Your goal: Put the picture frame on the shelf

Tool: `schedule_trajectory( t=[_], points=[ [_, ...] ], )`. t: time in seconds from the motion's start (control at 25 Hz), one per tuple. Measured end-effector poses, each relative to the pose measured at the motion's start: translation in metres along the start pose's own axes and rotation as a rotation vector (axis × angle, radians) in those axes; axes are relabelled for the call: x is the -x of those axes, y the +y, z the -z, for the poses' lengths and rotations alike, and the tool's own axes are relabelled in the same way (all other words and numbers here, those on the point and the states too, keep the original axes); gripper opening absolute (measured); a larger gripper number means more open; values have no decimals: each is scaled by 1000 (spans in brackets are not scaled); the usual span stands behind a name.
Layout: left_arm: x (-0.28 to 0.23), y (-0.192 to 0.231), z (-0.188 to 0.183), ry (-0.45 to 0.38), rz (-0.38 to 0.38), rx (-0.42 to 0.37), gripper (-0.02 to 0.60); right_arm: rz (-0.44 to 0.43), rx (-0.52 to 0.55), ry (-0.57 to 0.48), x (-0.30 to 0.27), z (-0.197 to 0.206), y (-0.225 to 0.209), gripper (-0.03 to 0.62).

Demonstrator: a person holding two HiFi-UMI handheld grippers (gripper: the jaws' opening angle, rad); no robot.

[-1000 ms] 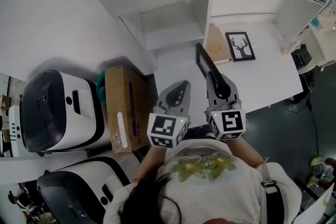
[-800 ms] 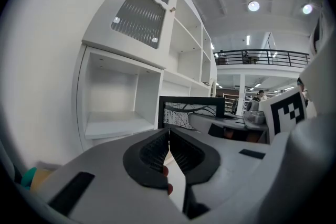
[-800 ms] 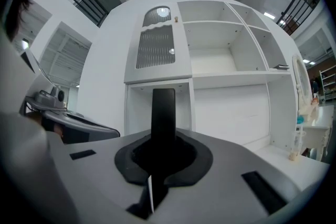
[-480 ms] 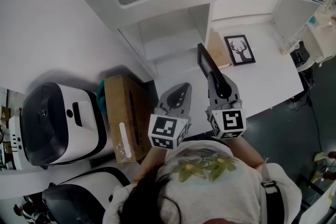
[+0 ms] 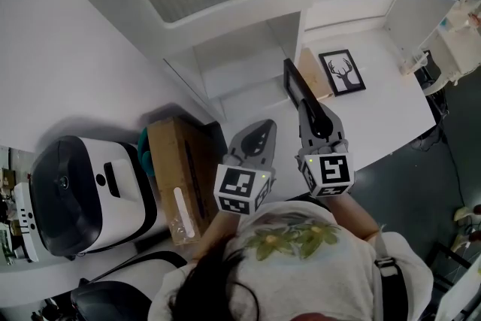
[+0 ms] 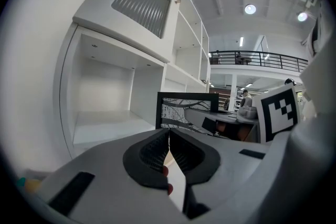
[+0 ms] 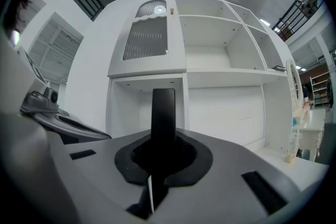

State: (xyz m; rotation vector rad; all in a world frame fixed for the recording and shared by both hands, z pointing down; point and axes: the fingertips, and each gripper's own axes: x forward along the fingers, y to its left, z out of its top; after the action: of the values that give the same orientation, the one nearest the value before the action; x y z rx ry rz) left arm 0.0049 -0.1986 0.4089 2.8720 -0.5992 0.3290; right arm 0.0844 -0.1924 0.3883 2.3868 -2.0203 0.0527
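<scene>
My right gripper (image 5: 308,110) is shut on a black picture frame (image 5: 294,86), held edge-on and upright in front of the white shelf unit (image 5: 248,56). The right gripper view shows that frame (image 7: 163,110) as a dark bar rising from my closed jaws, before an open low compartment (image 7: 131,107). My left gripper (image 5: 259,133) is shut with nothing in it, just left of the right one. In the left gripper view the held frame (image 6: 186,108) stands to the right, showing its printed face. A second frame with a deer print (image 5: 343,71) lies flat on the white desk surface (image 5: 383,101).
A thin wooden board (image 5: 314,74) lies beside the deer print. A cardboard box (image 5: 176,173) and a white-and-black appliance (image 5: 86,192) stand at the left. Upper shelf compartments (image 7: 220,50) are open; a ribbed door (image 7: 147,36) covers one at the upper left.
Both grippers with the black frame have crept slightly forward toward the shelf unit. The box and appliance have slid down-left in the head view as the head moved.
</scene>
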Motion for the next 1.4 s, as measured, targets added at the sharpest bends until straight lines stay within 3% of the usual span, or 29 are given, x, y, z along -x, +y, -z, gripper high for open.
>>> schedule_trajectory(
  t=[0.72,1.4],
  points=[
    [-10,42,18,33,-18,45,32,50,22,-10,-48,0,-11,37],
    [-16,56,25,49,-22,73,32,53,25,31,-74,18,-15,37]
  ],
)
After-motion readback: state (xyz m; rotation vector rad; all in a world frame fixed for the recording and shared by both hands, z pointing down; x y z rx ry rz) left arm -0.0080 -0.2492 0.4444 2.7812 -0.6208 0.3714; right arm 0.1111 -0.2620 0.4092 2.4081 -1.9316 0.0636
